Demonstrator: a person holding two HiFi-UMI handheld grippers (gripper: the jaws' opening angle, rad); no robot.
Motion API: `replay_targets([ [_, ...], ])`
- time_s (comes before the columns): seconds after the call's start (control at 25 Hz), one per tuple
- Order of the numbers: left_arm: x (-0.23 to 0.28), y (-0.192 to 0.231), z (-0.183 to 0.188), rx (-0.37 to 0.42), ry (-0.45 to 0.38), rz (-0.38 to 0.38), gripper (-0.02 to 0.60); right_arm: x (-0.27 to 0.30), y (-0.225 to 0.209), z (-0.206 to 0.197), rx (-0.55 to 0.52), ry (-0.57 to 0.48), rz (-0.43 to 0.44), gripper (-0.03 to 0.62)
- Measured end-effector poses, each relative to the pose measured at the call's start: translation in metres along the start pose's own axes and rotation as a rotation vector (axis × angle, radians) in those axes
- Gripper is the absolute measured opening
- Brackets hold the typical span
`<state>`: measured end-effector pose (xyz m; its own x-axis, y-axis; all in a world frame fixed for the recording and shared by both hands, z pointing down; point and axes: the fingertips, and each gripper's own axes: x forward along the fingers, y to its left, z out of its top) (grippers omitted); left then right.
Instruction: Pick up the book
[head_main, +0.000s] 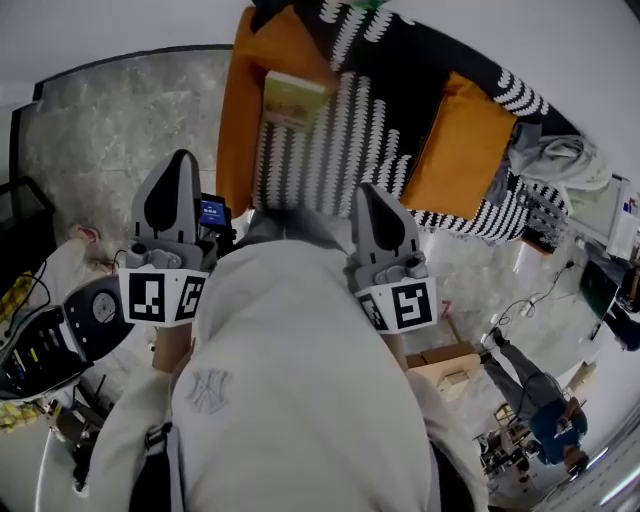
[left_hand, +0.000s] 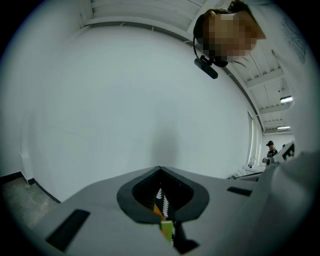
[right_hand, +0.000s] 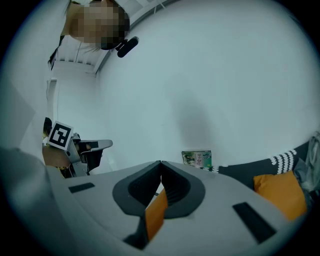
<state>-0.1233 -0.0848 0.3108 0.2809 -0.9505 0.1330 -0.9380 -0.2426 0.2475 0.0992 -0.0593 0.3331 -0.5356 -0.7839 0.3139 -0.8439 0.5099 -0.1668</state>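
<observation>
A book (head_main: 290, 98) with a yellow-green cover lies on the sofa (head_main: 390, 90), which has a black-and-white patterned throw, and leans against an orange cushion (head_main: 240, 110). My left gripper (head_main: 183, 160) hovers short of the sofa's near edge, below and left of the book, jaws together and empty. My right gripper (head_main: 368, 192) is held at the sofa's edge, below and right of the book, also shut on nothing. In the left gripper view, a green sliver of the book (left_hand: 166, 230) shows between the shut jaws. The right gripper view shows a green-covered book (right_hand: 197, 158) upright by the white wall.
A second orange cushion (head_main: 460, 145) and a grey garment (head_main: 555, 155) lie on the sofa's right part. Electronic gear (head_main: 60, 330) sits on the floor at left. A cardboard box (head_main: 450, 365) and a person (head_main: 545, 405) are at the lower right on the marbled floor.
</observation>
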Motion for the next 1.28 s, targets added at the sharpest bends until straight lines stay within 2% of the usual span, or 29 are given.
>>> replay_targets([
  [0.4, -0.002, 0.004, 0.024, 0.021, -0.072, 0.040, 0.009, 0.010, -0.014, 0.020, -0.023, -0.053, 0.012, 0.017],
  [0.72, 0.004, 0.007, 0.041, 0.039, -0.124, 0.044, 0.009, 0.021, -0.031, 0.042, -0.062, -0.110, -0.007, 0.017],
  [1.0, 0.009, -0.001, 0.053, 0.043, -0.161, 0.029, 0.009, 0.034, -0.029, 0.059, -0.087, -0.151, 0.032, 0.017],
  [1.16, 0.006, -0.007, 0.052, 0.050, -0.160, 0.019, 0.009, 0.034, -0.023, 0.061, -0.094, -0.161, 0.051, 0.017],
  [1.28, 0.005, -0.004, 0.051, 0.054, -0.149, 0.040, 0.009, 0.033, -0.022, 0.059, -0.092, -0.158, 0.055, 0.017],
])
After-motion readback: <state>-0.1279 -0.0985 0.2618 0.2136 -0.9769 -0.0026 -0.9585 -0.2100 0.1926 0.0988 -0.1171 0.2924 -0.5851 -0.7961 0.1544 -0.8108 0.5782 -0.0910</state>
